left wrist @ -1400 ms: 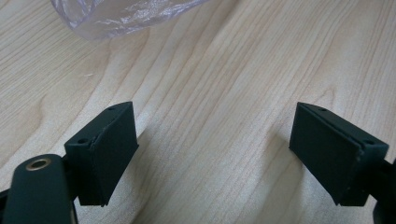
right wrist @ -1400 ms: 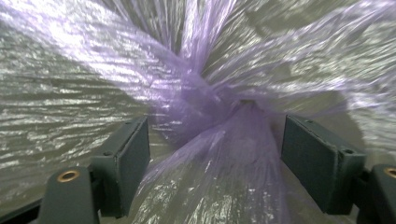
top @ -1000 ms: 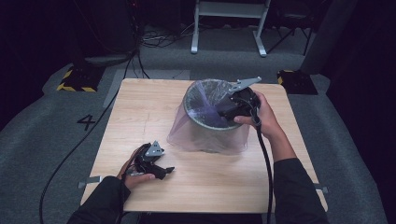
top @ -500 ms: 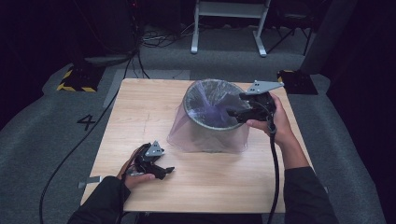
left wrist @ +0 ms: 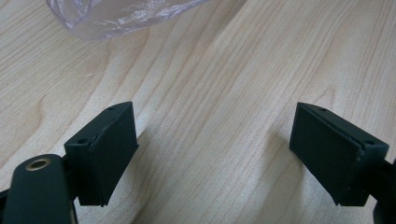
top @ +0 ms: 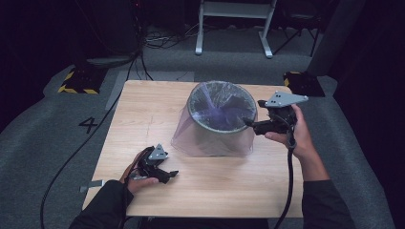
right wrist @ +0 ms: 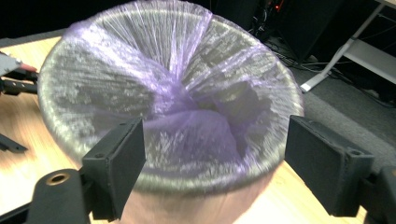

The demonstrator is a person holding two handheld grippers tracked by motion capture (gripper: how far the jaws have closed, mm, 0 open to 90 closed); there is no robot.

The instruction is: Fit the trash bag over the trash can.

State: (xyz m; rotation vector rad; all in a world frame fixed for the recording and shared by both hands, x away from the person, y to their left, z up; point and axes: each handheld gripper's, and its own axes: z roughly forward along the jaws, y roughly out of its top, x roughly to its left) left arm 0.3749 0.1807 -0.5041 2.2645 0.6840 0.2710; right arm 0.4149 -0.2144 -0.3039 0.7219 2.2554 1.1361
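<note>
A round bin [top: 220,138] lined with a thin purple plastic bag [top: 215,107] stands in the middle of the wooden table [top: 143,109]. The bag's skirt hangs down outside the bin to the tabletop. My right gripper [top: 253,125] is held just right of the bin's rim, pointing at it, open and empty. In the right gripper view the bag [right wrist: 177,93] sags into the bin between the spread jaws of that gripper [right wrist: 217,154]. My left gripper [top: 167,174] rests on the table front left of the bin, open [left wrist: 219,135], with bare wood between its jaws.
The hem of the bag [left wrist: 121,14] lies on the wood just beyond the left gripper. Grey floor surrounds the table, with cables, a white stand [top: 234,28] behind and a yellow-black striped block [top: 76,78] at the far left.
My right gripper has drawn back from over the bin's rim to the right and nearer the person. The left gripper has stayed put.
</note>
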